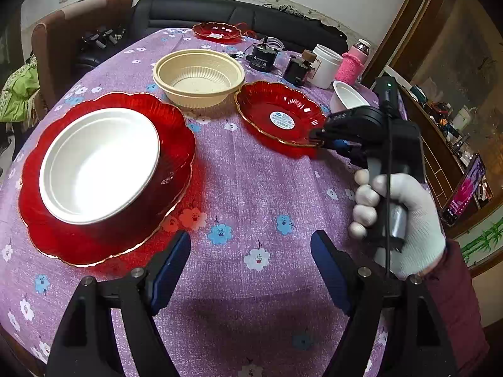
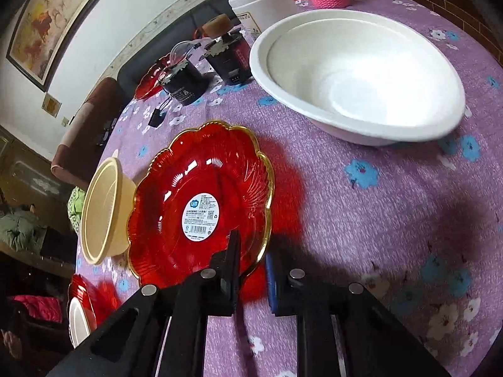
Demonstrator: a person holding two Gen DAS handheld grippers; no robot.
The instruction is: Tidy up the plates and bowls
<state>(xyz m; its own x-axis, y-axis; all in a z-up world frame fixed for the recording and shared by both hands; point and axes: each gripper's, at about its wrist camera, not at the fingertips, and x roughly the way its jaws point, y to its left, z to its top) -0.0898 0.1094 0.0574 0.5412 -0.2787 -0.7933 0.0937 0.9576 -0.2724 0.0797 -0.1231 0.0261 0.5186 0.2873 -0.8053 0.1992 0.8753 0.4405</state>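
Item: red scalloped plastic plate with gold rim (image 2: 201, 201), pinched at its near edge by the right claw (image 2: 251, 270).

Right claw clenched on that rim; left claw (image 1: 251, 270) released, nothing between its fingers. Ahead-left of the left claw: white bowl (image 1: 100, 163) already nested on a larger red scalloped plate (image 1: 107, 179) (apparently the stack begun). Left to sort, by my judgement: cream ribbed bowl (image 1: 198, 77) just beyond the held plate, white bowl (image 2: 358, 78) ahead-right of the right claw, a far red plate (image 1: 217, 30).
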